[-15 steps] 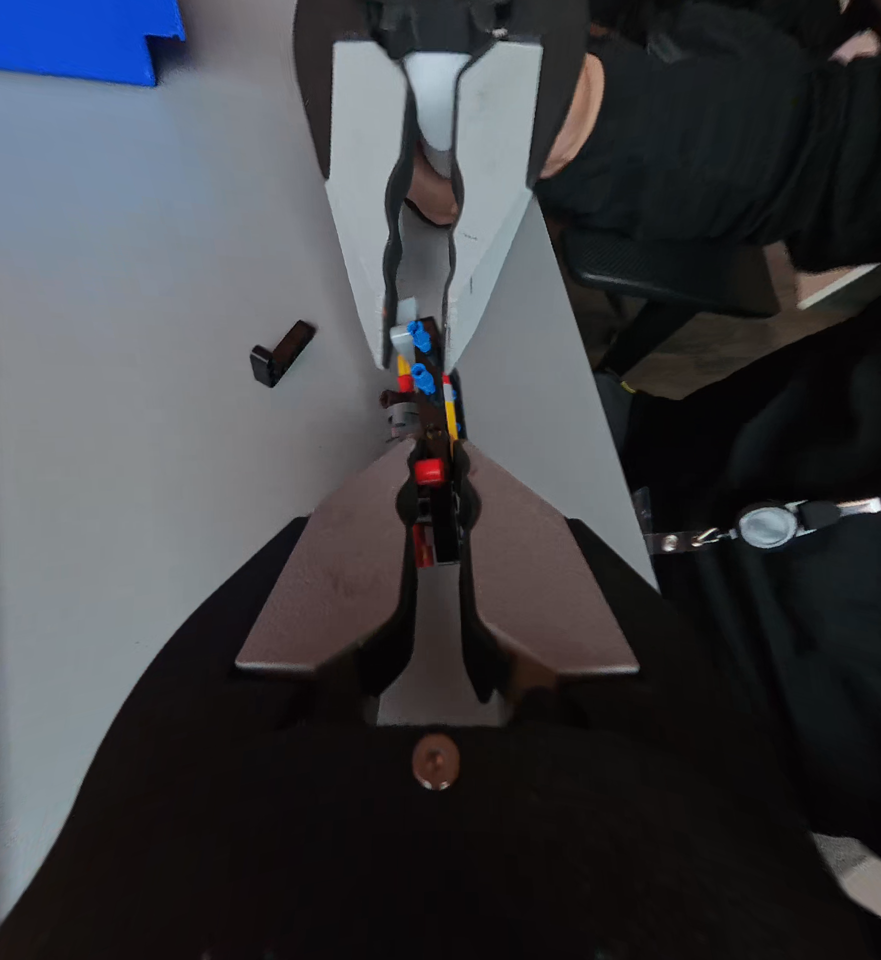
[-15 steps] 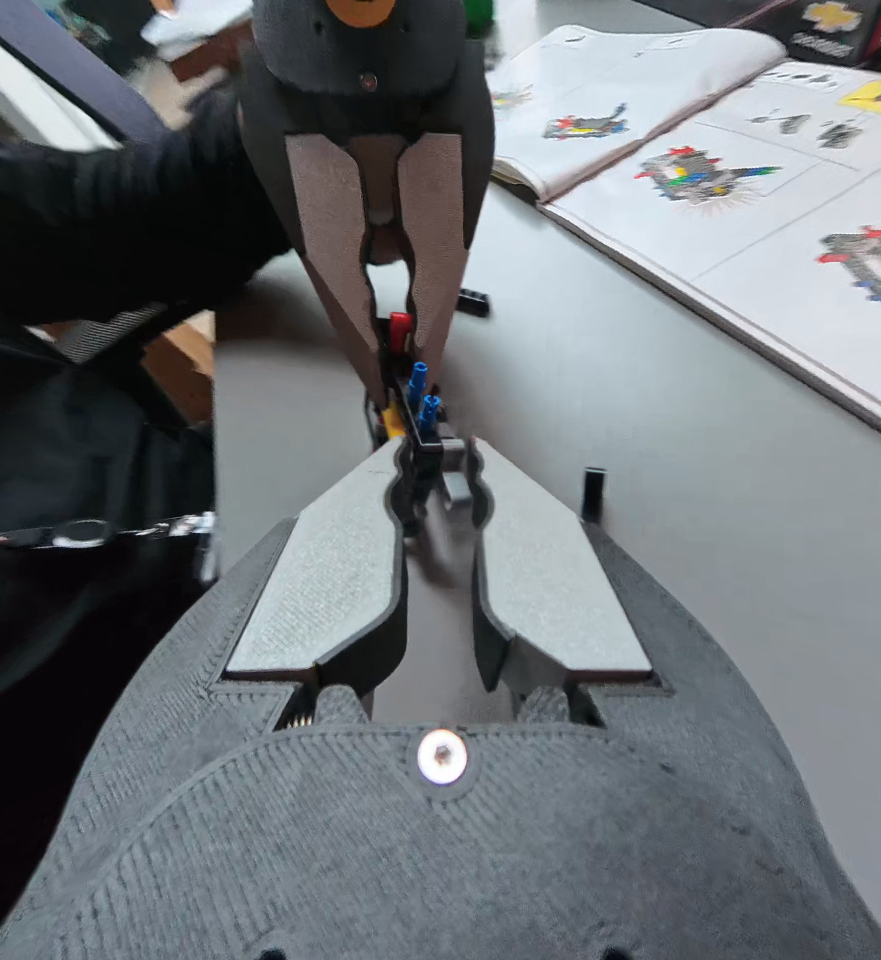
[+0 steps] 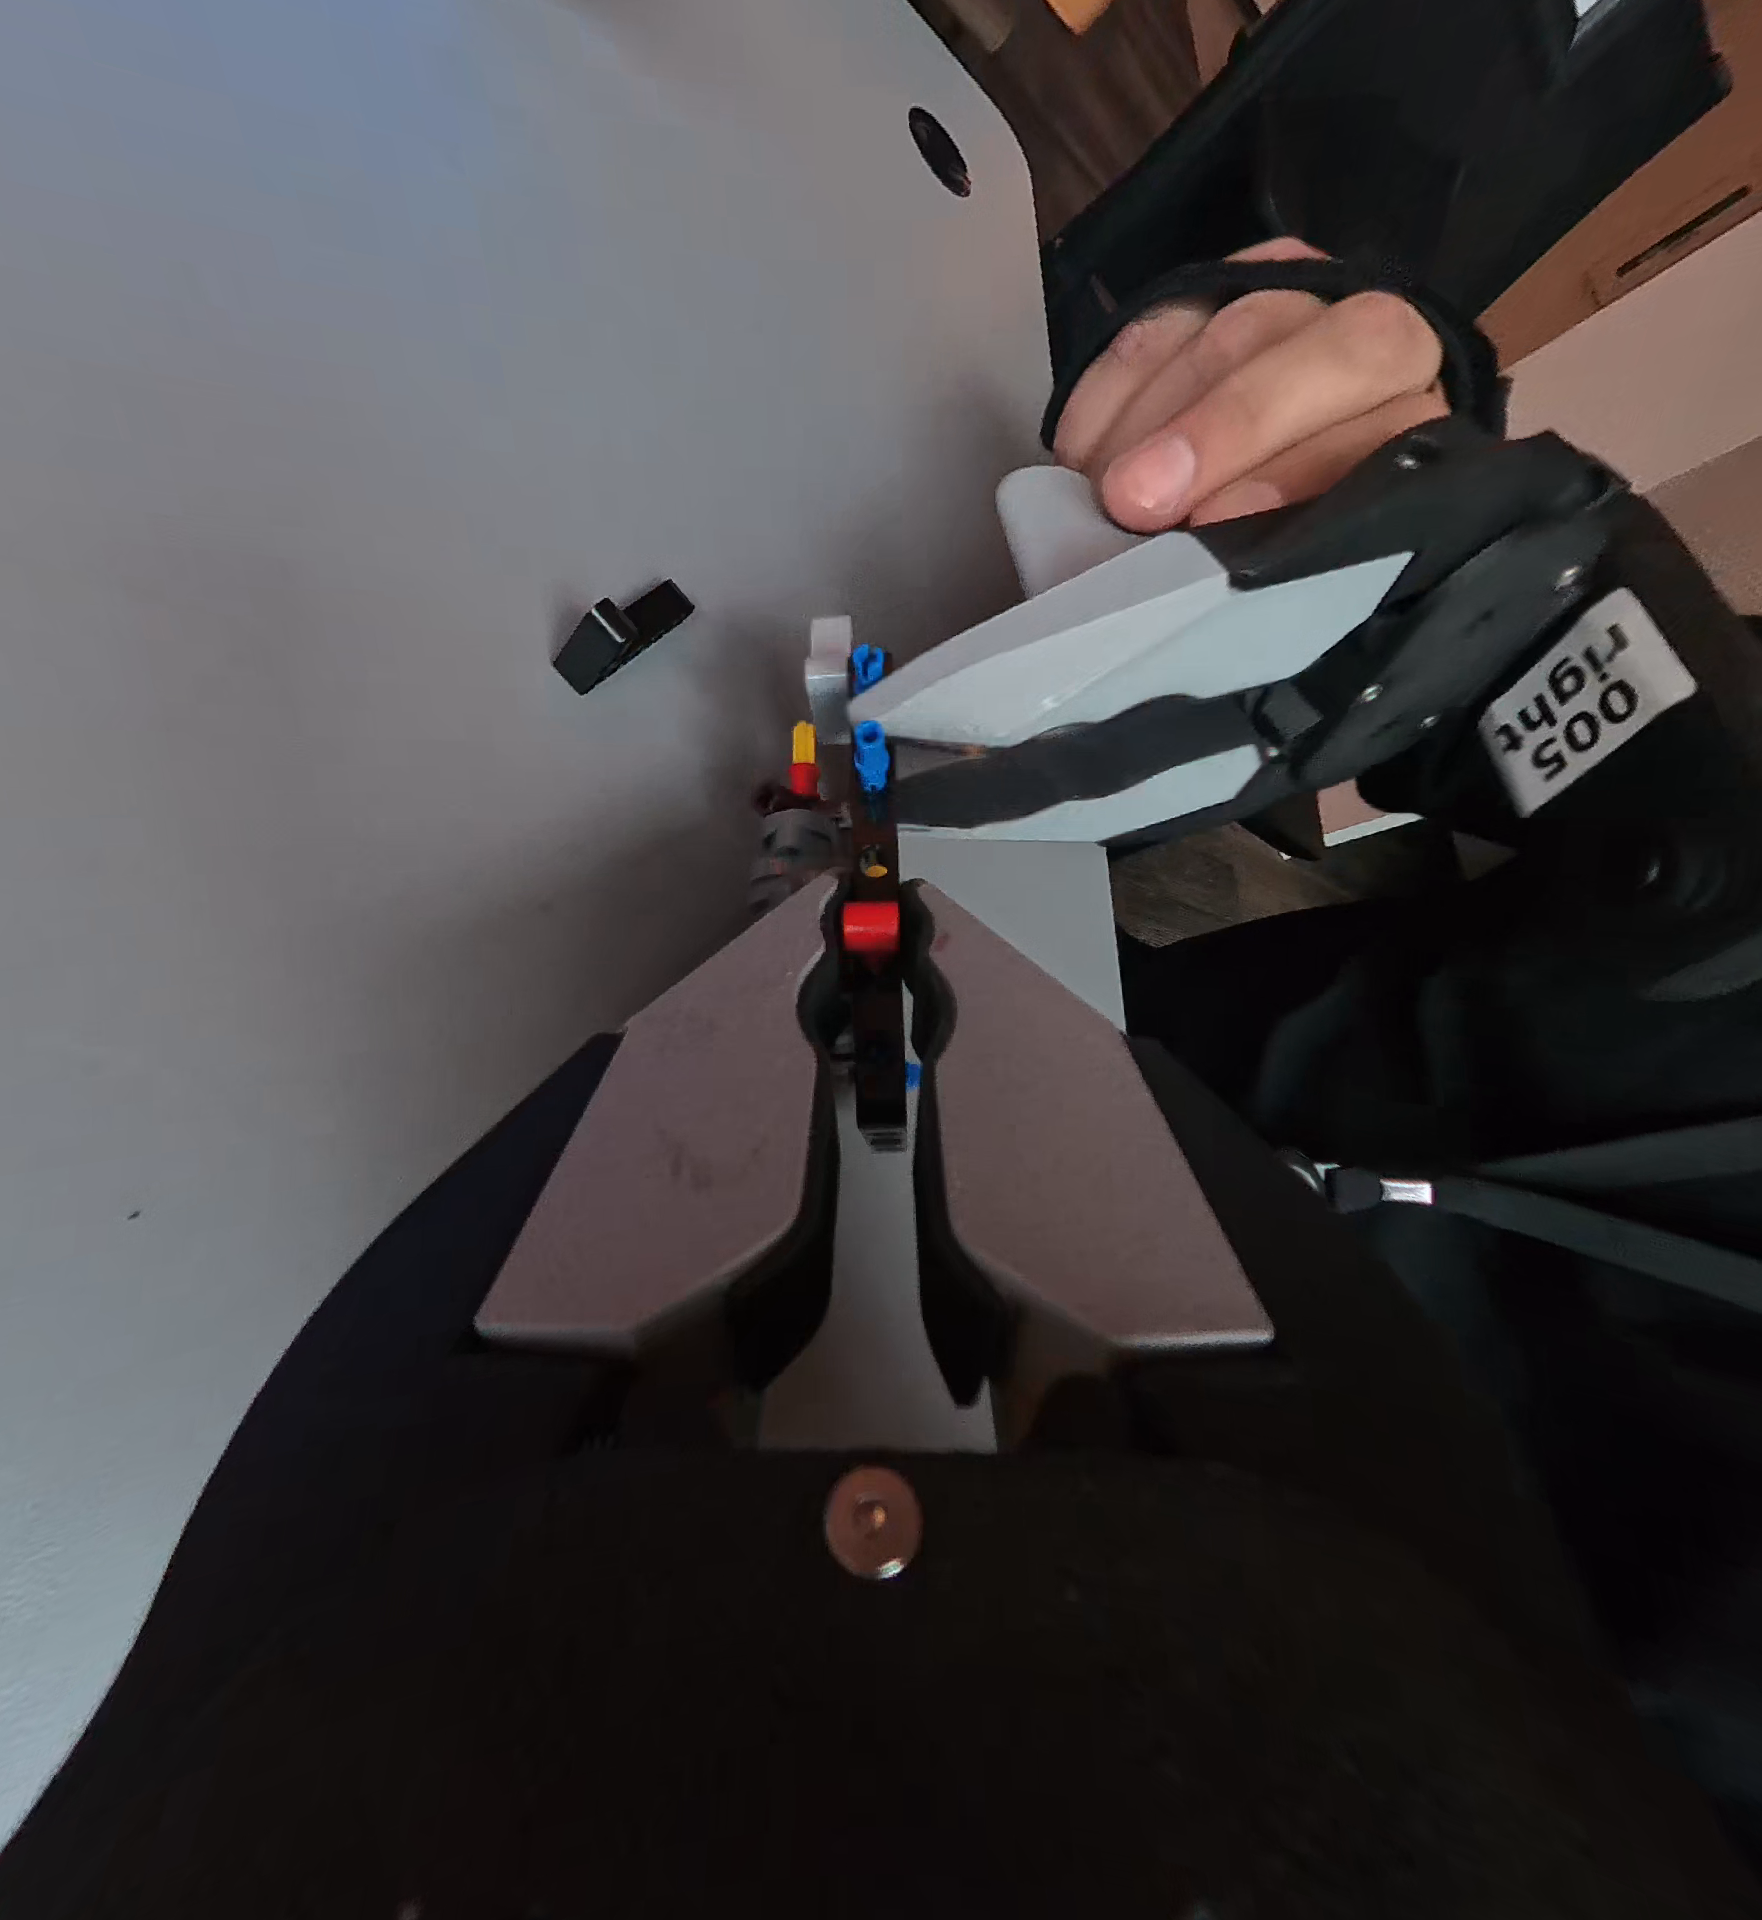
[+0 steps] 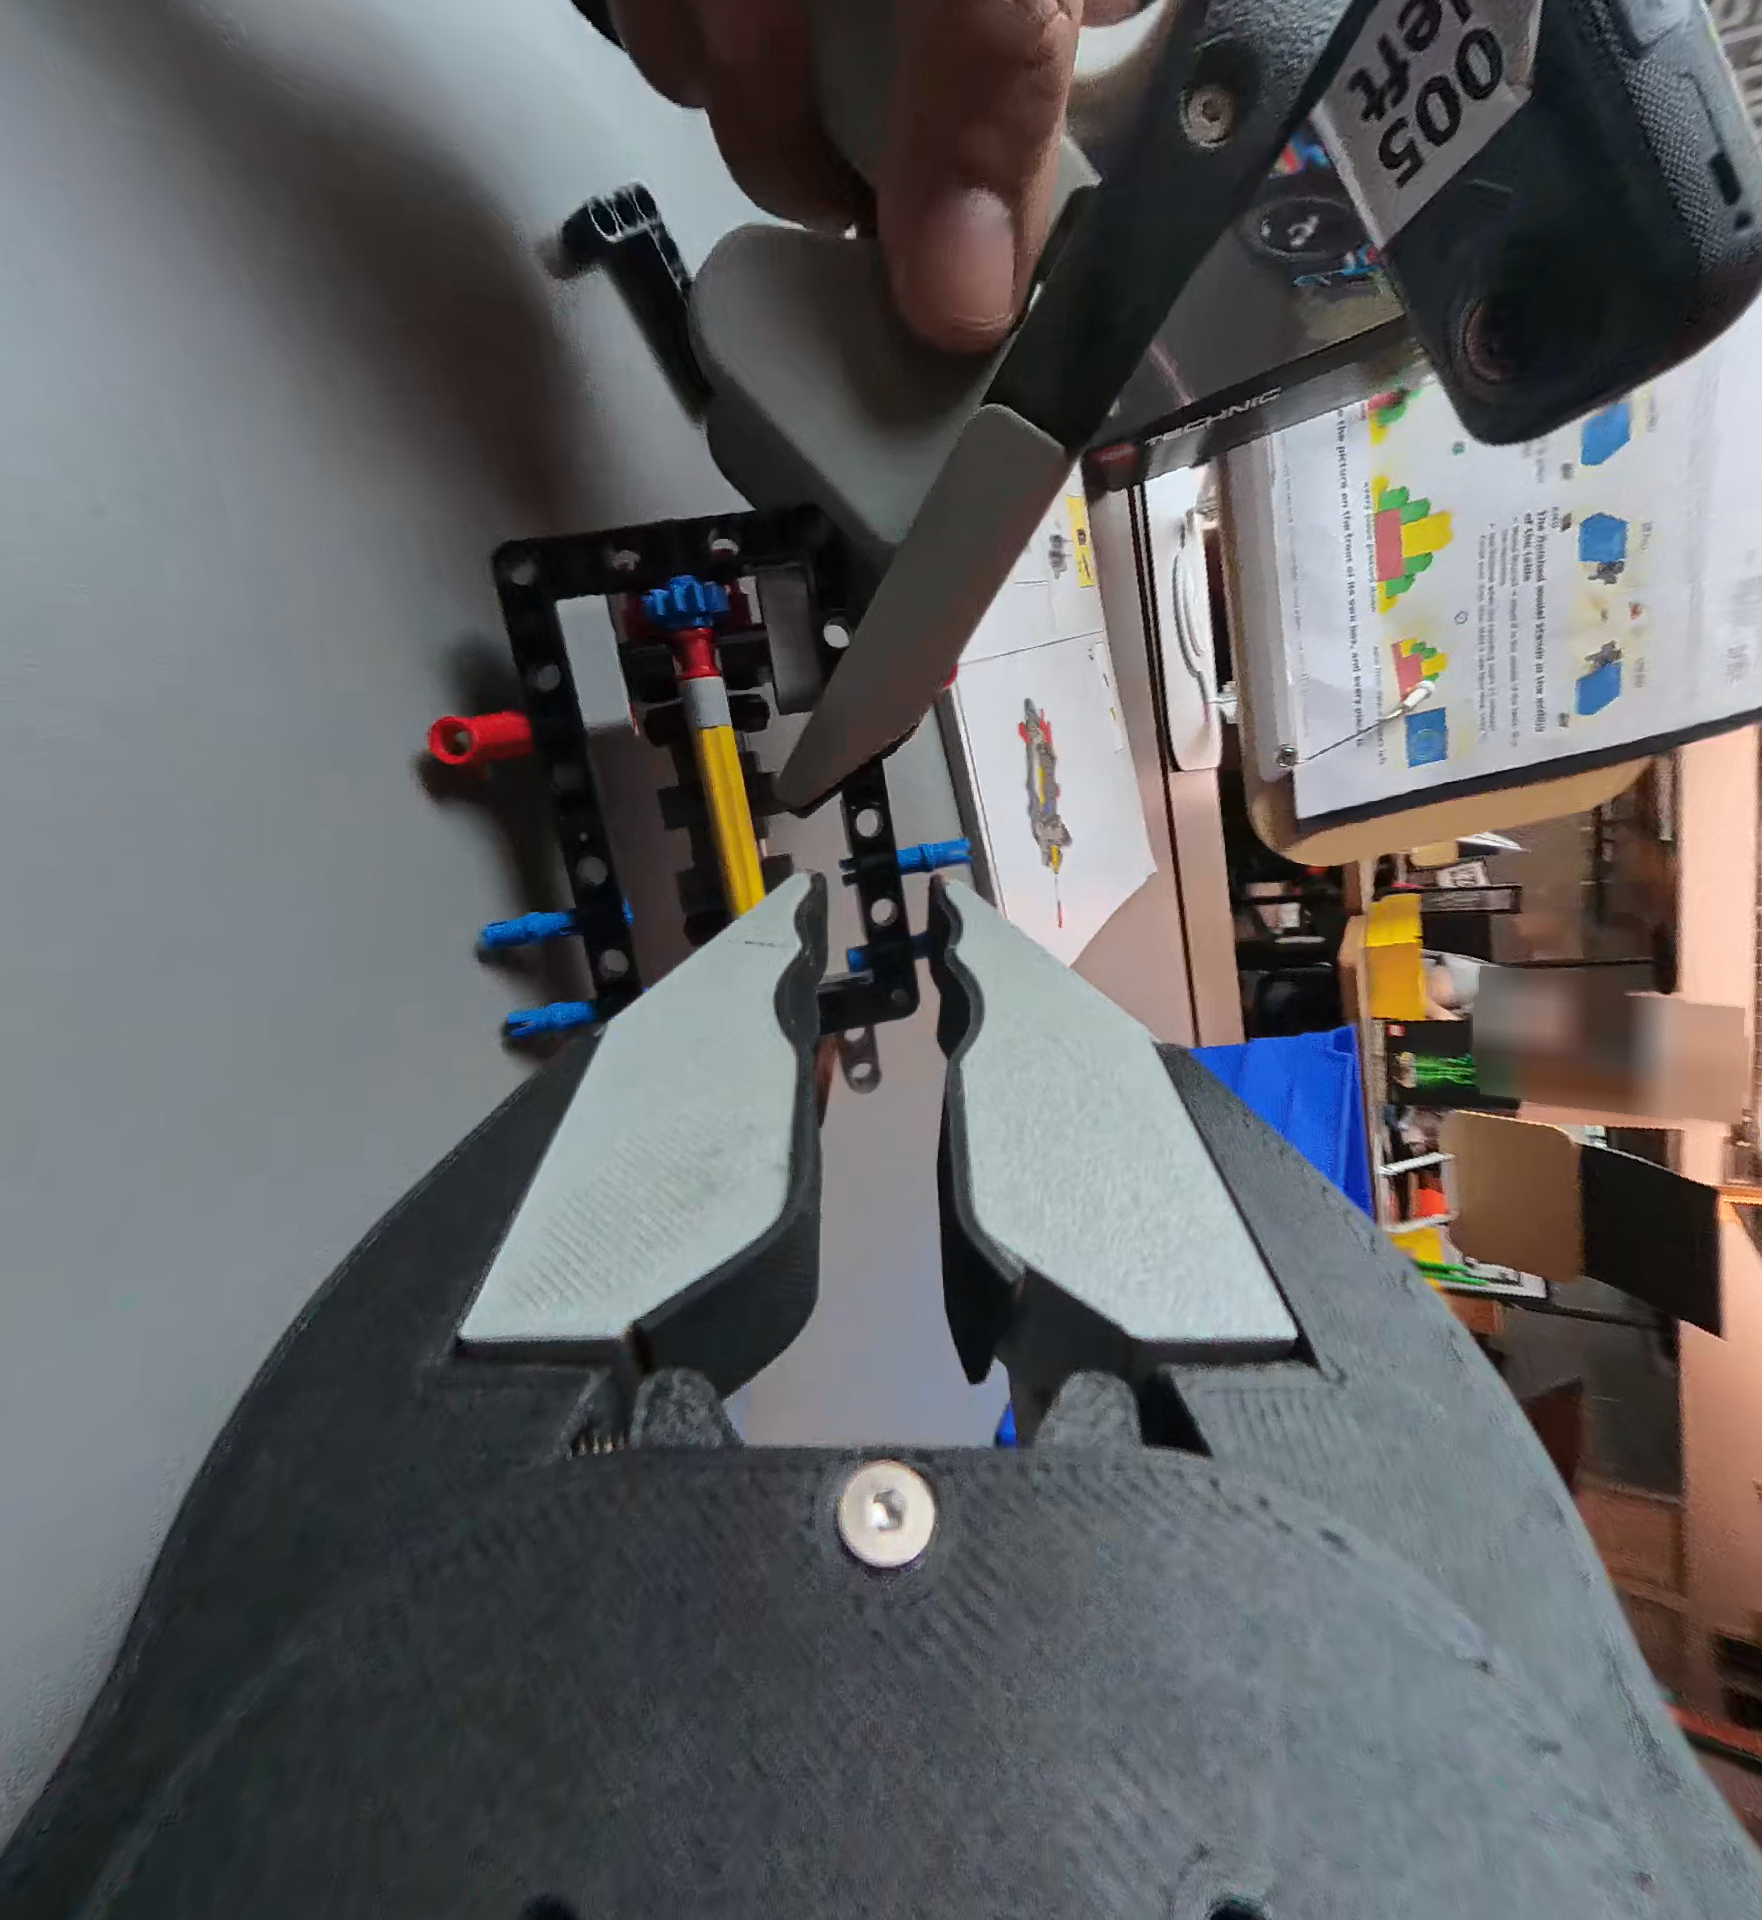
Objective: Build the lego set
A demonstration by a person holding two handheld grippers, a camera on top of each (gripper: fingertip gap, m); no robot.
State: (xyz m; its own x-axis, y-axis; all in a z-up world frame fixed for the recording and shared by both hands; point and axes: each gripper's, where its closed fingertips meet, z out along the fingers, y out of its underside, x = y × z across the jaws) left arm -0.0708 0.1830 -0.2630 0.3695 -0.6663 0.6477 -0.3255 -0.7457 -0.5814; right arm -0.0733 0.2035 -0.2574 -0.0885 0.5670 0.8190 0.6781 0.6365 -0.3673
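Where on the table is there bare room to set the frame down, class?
Bare table lies left of the loose black piece. It is crowded where the left tool and right tool meet at the frame.

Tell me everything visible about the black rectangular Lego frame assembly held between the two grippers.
The black rectangular Lego frame assembly is built from holed plastic beams. Inside run a yellow axle and a blue gear; blue pins and a red pin stick out sideways. It is held edge-on above the grey table. The left gripper clamps one end; the right gripper straddles a black beam, slightly apart.
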